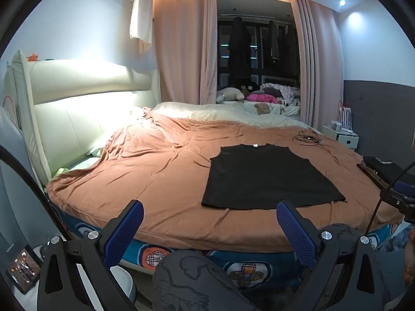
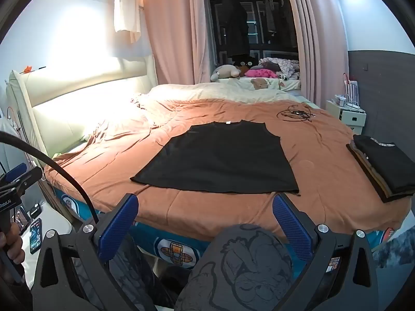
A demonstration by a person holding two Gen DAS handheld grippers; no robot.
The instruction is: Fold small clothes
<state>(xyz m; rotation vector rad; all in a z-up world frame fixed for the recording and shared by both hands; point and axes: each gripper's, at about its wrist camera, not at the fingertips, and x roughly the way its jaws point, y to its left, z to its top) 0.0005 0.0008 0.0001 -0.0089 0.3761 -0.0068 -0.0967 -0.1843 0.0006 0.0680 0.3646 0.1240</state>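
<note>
A black sleeveless top [image 1: 267, 176] lies flat on the brown blanket [image 1: 145, 171], collar away from me, hem near the bed's front edge. It also shows in the right wrist view [image 2: 223, 160]. My left gripper [image 1: 210, 212] is open and empty, held off the bed's front edge, just short of the hem. My right gripper [image 2: 205, 206] is open and empty, also just short of the hem. The left gripper's body shows at the left edge of the right wrist view [image 2: 15, 181].
A stack of folded dark clothes [image 2: 381, 165] sits at the bed's right edge. A coil of black cable [image 2: 295, 114] lies on the blanket behind the top. A padded headboard [image 1: 77, 119] is on the left, a white nightstand [image 2: 347, 115] far right. My knees are below the grippers.
</note>
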